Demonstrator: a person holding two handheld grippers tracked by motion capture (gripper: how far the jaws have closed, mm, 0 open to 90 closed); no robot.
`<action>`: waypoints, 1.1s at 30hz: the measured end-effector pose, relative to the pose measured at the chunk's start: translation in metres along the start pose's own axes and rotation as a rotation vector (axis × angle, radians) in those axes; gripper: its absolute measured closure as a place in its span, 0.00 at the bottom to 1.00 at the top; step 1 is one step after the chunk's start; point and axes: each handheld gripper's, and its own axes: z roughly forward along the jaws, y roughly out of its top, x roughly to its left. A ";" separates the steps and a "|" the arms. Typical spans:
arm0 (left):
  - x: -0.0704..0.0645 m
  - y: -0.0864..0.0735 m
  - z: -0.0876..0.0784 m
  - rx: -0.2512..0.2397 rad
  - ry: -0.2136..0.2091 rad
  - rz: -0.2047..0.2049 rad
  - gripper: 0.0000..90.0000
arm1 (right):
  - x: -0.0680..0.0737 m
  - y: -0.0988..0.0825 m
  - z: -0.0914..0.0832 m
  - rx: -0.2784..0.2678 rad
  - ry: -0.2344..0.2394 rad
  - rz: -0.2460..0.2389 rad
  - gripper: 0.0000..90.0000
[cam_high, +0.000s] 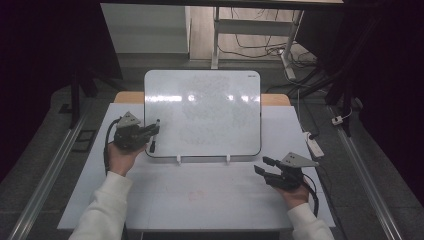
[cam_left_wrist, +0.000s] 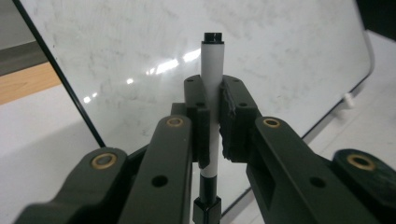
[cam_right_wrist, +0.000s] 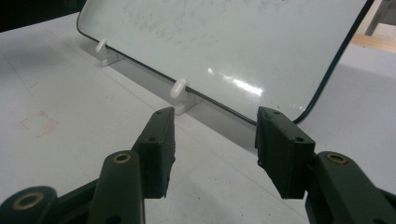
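White marker (cam_left_wrist: 213, 88), upright between shut jaws

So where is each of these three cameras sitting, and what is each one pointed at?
High view: above the person's side, looking forward and down on the table and whiteboard; both sleeved forearms, hands and tongs show.
Left gripper view: rides the left tongs, looking along their jaws, shut on a marker, toward the whiteboard.
Right gripper view: rides the right tongs, jaws apart with nothing between, facing the whiteboard and its feet.
Shared: all three see the whiteboard and table.
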 end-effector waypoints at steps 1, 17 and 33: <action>0.001 0.000 0.003 0.006 0.006 -0.002 0.91 | 0.000 0.000 0.000 0.000 -0.001 -0.001 0.54; 0.007 -0.002 0.038 0.066 0.079 0.018 0.90 | 0.003 0.000 0.006 0.033 0.000 -0.039 0.53; 0.007 -0.002 0.034 0.011 0.082 0.030 0.71 | 0.003 -0.001 0.008 0.045 0.004 -0.050 0.53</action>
